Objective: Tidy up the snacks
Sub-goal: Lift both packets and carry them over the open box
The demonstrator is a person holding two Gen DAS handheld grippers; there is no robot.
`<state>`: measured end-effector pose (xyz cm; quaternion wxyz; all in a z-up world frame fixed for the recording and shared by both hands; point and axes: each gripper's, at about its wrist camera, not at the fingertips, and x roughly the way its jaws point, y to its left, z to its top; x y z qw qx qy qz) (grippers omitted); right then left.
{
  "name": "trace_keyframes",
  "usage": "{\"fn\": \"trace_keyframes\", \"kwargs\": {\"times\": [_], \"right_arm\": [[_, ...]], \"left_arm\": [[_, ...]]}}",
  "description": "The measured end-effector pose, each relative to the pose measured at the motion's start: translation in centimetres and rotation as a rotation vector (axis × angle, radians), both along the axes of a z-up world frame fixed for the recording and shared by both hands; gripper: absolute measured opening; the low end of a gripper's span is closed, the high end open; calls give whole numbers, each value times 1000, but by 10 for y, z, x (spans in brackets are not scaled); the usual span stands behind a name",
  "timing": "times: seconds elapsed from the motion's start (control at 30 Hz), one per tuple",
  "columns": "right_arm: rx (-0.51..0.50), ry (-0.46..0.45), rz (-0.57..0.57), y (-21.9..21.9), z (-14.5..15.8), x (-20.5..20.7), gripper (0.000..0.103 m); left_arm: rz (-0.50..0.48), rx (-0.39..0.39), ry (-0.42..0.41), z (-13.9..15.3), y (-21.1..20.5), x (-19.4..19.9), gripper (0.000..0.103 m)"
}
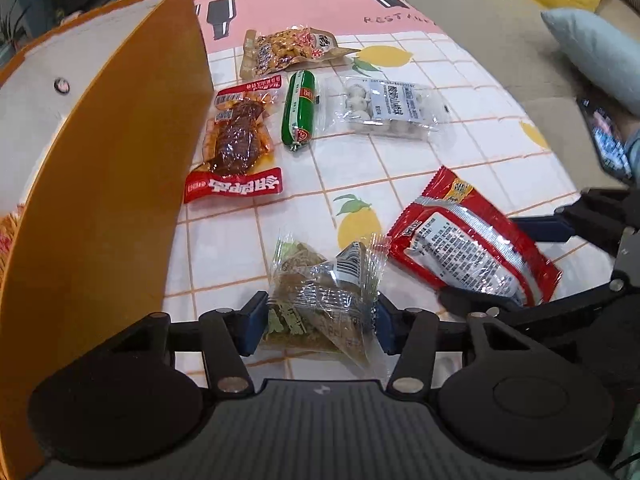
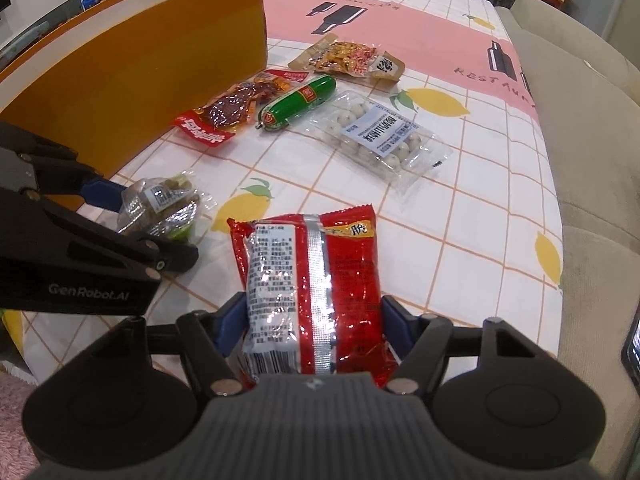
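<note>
A clear triangular packet (image 1: 320, 288) (image 2: 164, 208) of brown and green snack lies on the lemon-print tablecloth (image 1: 460, 160). My left gripper (image 1: 320, 320) (image 2: 148, 224) is shut on it, with a blue pad against each side. To its right lies a red and silver snack bag (image 1: 468, 248) (image 2: 312, 264), printed back up. My right gripper (image 2: 312, 320) (image 1: 508, 264) is shut on that bag, its pads pressing the two long edges. The tall orange box (image 1: 120, 160) (image 2: 140, 60) stands at the left.
Farther back lie a red braised-meat pack (image 1: 236, 140), a green sausage (image 1: 300, 110), a clear pack of white balls (image 1: 384, 108) and a nut mix pack (image 1: 288, 48). A beige sofa (image 2: 580, 140) with a blue pillow (image 1: 600, 52) borders the table's right edge.
</note>
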<state>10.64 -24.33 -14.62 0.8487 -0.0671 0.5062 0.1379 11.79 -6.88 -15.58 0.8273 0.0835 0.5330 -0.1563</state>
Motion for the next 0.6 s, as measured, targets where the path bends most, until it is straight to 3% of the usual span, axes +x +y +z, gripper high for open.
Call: {"fn": "trace_keyframes", "kwargs": {"times": [0.37,0.6], "right_arm": [[49,-43,-88,-13,28,-11,68],[118,-123,-88,-3,70,-23,68]], "left_arm": [[70,-141,-43,51,12,-8,59],[81,-181,-100,100,28,-14,59]]}}
